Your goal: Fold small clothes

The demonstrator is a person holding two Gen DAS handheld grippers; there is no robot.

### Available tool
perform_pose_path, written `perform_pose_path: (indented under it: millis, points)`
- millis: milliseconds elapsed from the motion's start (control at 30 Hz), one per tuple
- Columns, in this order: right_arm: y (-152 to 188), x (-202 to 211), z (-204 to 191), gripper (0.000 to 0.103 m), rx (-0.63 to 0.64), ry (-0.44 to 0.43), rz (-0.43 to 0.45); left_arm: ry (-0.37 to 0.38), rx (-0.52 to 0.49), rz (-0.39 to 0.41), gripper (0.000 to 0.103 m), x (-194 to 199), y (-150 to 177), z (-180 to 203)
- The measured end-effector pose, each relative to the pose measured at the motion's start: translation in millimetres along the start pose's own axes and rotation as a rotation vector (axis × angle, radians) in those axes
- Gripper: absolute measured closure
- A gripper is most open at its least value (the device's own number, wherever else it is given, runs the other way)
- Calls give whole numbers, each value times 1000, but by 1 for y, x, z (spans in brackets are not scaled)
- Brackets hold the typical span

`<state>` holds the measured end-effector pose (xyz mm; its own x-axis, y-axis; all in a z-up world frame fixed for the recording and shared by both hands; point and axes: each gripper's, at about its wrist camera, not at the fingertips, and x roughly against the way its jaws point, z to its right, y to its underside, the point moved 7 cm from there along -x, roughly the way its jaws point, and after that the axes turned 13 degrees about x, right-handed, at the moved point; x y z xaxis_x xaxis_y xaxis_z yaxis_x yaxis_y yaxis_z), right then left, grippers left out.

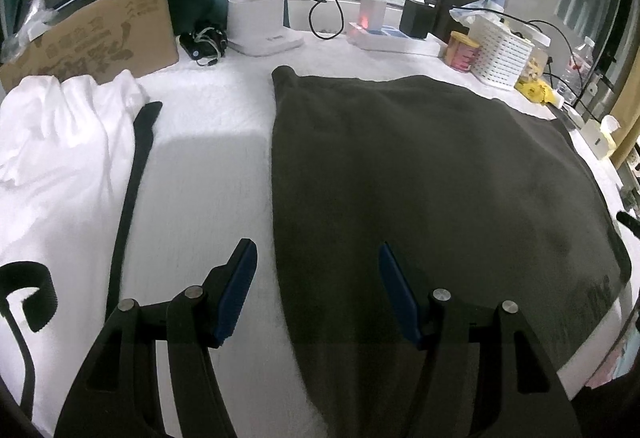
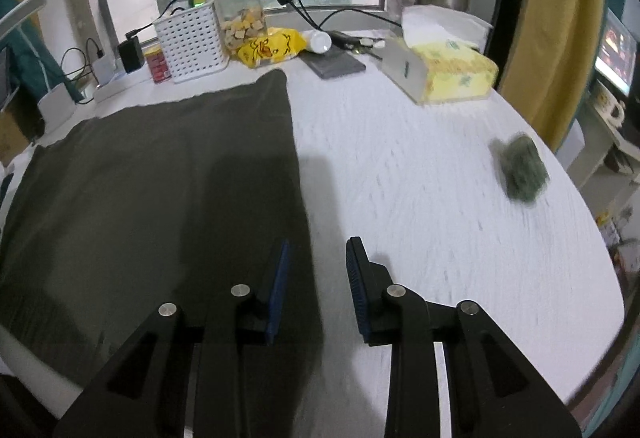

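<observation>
left gripper [image 1: 318,258]: jaws spread wide, nothing between the blue pads. It hangs over the near left edge of the cloth, one finger above bare table, the other above the fabric.
right gripper [image 2: 318,250]: jaws apart by a modest gap, nothing held. It sits right at the cloth's near right edge, left finger over the fabric, right finger over the table.
dark cloth [image 1: 420,178]: dark olive-grey piece lying flat on the white table [image 1: 208,158], pretty smooth, straight side edges. It fills the middle of the table between the two grippers.
white garment [image 1: 60,142]: bunched up on the left side, well apart from the dark cloth, with a black strap [image 1: 134,174] running along its edge.
small green bundle [image 2: 520,170]: out on the right side of the table, blurry, can't tell what it is exactly.
tissue box [image 2: 440,70]: yellow, further back on the right.
white basket [image 2: 192,42]: at the far edge, just beside a clear jar [image 2: 240,18] of snacks and a yellow bag [image 2: 272,46].
cardboard box [image 1: 92,38]: far left corner.
back: window with cables and chargers along the sill.
</observation>
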<state>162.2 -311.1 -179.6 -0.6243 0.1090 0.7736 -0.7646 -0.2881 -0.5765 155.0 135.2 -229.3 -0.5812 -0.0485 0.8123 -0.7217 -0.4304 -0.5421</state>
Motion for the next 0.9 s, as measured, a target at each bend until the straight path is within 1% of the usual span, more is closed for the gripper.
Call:
perform_pose_path:
  millis: [167, 333, 433, 567, 633, 733, 767, 833, 867, 900]
  points:
    - [-36, -31, 3, 72, 46, -25, 10, -11, -4, -2, 40, -10, -10, 9]
    - [-61, -61, 6, 72, 70, -55, -2, -23, -12, -1, 40, -22, -22, 19]
    - [-76, -80, 5, 72, 93, -86, -25, -30, -20, -1, 40, -28, -29, 24]
    - [-100, -105, 5, 72, 114, -148, -32, -44, -30, 1, 40, -35, -37, 30]
    - [-111, -115, 4, 72, 125, -163, -23, -50, -30, -2, 40, -39, -39, 33]
    - [-126, -128, 2, 72, 126, -207, -8, -63, -32, -7, 40, -43, -40, 35]
    - [-129, -129, 1, 72, 134, -211, 5, -65, -30, -8, 40, -45, -40, 36]
    - [-130, -131, -6, 72, 186, -191, 19, -67, -25, -10, 40, -48, -41, 38]
    - [-130, -130, -9, 80, 204, -198, 23, -67, -22, -11, 40, -49, -41, 39]
    - [-131, -131, -12, 99, 214, -208, 23, -64, -19, -12, 40, -51, -41, 41]
